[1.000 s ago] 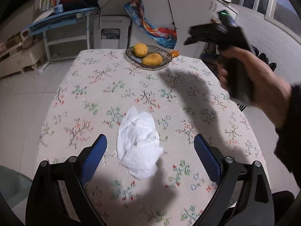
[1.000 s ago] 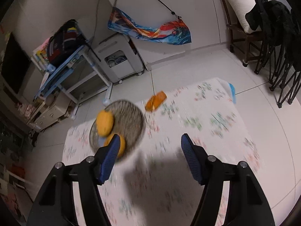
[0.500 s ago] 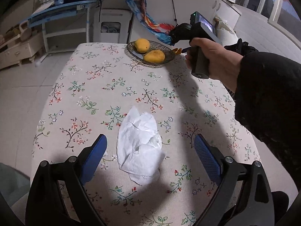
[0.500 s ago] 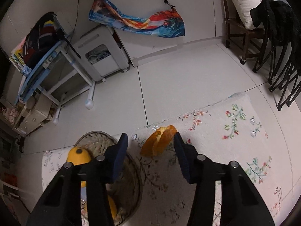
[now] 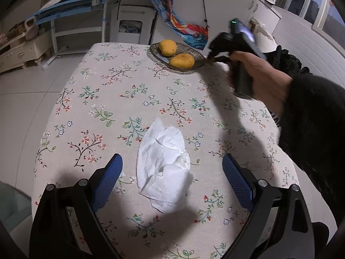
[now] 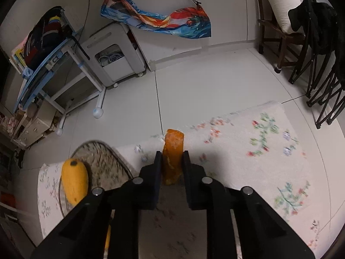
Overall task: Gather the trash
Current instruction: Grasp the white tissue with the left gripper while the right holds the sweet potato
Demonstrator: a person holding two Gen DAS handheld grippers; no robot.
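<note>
Your right gripper (image 6: 172, 161) has just squeezed its jaws together on the orange piece of fruit peel (image 6: 173, 151), which sticks out past the tips at the far edge of the table with the flowered cloth (image 6: 248, 161), just right of the woven dish (image 6: 103, 161) holding yellow mangoes (image 6: 74, 181). Your right hand (image 5: 258, 79) points it down at a slant. Your left gripper (image 5: 172, 179) has its jaws wide apart, holding nothing, with the crumpled white tissue (image 5: 163, 168) lying on the table between them, nearer the left one.
</note>
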